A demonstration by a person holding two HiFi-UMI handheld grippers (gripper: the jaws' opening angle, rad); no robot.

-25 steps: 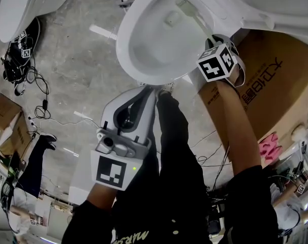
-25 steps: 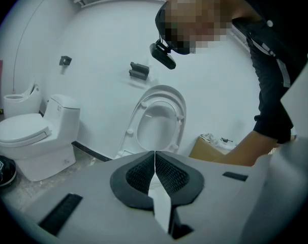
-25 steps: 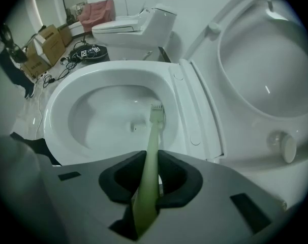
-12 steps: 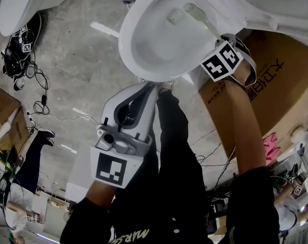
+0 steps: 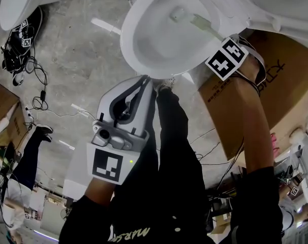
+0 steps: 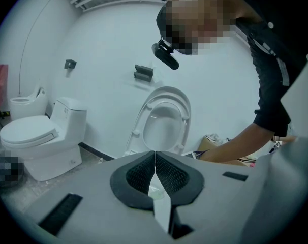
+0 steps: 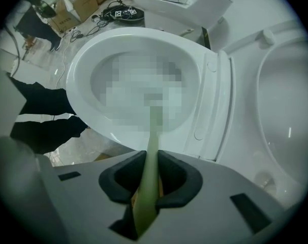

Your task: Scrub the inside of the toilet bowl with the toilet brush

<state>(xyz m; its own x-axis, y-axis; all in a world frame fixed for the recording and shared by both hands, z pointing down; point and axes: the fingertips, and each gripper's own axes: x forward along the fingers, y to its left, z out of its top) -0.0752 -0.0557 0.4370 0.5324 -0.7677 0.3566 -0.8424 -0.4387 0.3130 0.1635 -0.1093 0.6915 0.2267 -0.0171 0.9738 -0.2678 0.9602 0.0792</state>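
Right gripper (image 7: 149, 178) is clamped on the brush (image 5: 201, 23) handle; brush head sits inside the bowl (image 5: 144, 50). Left gripper (image 6: 155, 173) jaws are together, empty.

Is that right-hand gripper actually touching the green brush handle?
Touching. The right gripper is shut on the toilet brush handle; its own view shows both jaws pressed against the handle's sides, no gap.
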